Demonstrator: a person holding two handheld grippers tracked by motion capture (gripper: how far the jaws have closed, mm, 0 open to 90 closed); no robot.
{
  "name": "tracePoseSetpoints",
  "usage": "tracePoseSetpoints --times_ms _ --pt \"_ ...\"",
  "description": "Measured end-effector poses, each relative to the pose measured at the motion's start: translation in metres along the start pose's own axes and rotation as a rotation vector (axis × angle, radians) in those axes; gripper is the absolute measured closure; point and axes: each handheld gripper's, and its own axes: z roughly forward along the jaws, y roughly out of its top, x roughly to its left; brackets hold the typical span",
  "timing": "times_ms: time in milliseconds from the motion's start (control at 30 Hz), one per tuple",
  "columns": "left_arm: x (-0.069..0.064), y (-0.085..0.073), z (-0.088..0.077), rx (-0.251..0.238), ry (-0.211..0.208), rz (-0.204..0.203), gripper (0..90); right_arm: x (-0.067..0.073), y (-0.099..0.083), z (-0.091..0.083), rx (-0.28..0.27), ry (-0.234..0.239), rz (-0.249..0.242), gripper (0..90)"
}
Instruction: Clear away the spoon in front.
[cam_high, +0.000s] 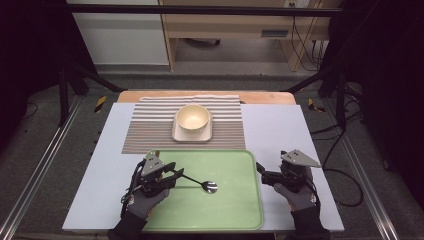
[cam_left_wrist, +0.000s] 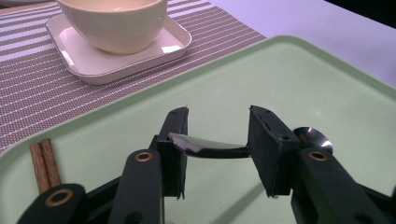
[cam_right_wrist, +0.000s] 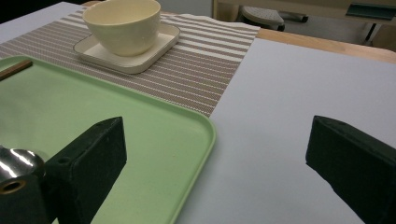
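Note:
A metal spoon (cam_high: 211, 187) lies on the green tray (cam_high: 240, 215), its handle pointing left. My left gripper (cam_high: 177, 176) is low over the tray's left half. In the left gripper view the dark spoon handle (cam_left_wrist: 215, 150) runs crosswise between the jaws of that gripper (cam_left_wrist: 217, 140). The handle's end sits by the left pad (cam_left_wrist: 175, 140), the gap is wide and the pads do not press on it. The spoon's bowl (cam_left_wrist: 313, 137) shows past the right jaw. My right gripper (cam_high: 261, 172) hovers at the tray's right edge, wide open (cam_right_wrist: 215, 154) with nothing between its jaws.
A cream bowl (cam_high: 192, 117) stands on a square cream plate (cam_high: 192, 136) on a striped placemat (cam_high: 150, 125) beyond the tray. Two brown sticks (cam_left_wrist: 44, 163) lie at the tray's far left corner. Bare white tabletop (cam_right_wrist: 289, 93) lies to the tray's right.

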Motion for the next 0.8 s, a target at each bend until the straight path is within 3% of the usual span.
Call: tracePoseSetpoints --times_ms 167,467,800 --pt "0.003 -0.002 0.004 0.013 0.006 -0.007 53.5 0.0 0.0 0.0 0.001 -0.001 -0.001 5.3" --pt "0.003 -0.005 0.015 0.061 0.025 0.033 40.4 0.0 0.001 -0.001 -0.006 0.0 0.001 5.4" --pt "0.002 -0.009 0.029 0.11 0.015 0.023 27.4 0.0 0.001 -0.001 -0.005 -0.001 -0.003 5.4"
